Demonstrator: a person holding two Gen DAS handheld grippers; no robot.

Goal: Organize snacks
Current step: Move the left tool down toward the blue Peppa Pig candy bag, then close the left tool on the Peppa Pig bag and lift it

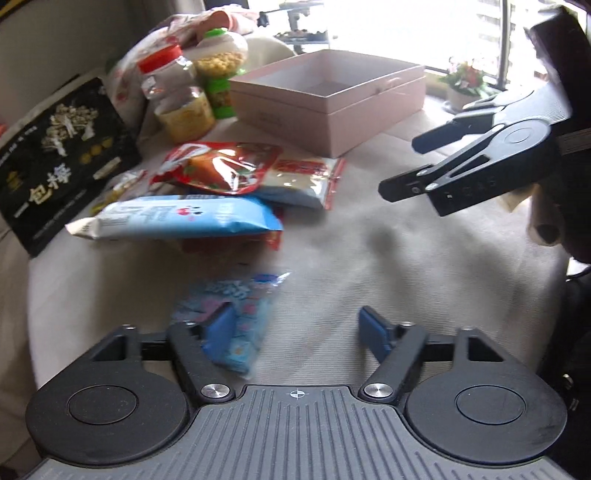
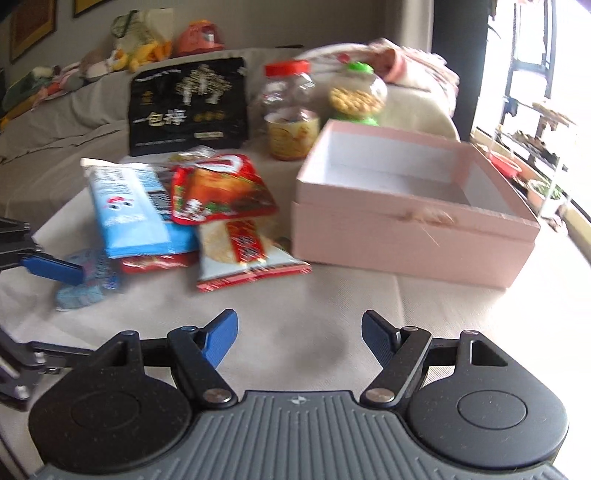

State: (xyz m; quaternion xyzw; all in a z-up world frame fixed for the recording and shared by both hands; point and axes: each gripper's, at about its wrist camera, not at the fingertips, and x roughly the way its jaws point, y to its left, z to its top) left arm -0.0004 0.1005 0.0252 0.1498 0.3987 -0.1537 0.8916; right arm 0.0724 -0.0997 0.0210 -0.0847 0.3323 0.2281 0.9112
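Left wrist view: left gripper [image 1: 297,328], jaws wide apart, holding nothing; small pale-blue packet [image 1: 236,317] lies on beige cloth [image 1: 388,258] just beside its left finger. Right gripper [image 2: 299,334], jaws wide apart, holding nothing, over bare cloth. Snack pile: long blue packet [image 2: 129,210], red pouch [image 2: 221,192], rice-cracker bag [image 2: 243,251]. Pink box [image 2: 413,206], open, right of pile. Black bag [image 2: 188,107] and two jars behind

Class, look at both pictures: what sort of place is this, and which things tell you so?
Probably a living room at home. A sofa with soft toys along its back stands behind the snacks, framed pictures hang on the wall, and a potted plant sits by a bright window.
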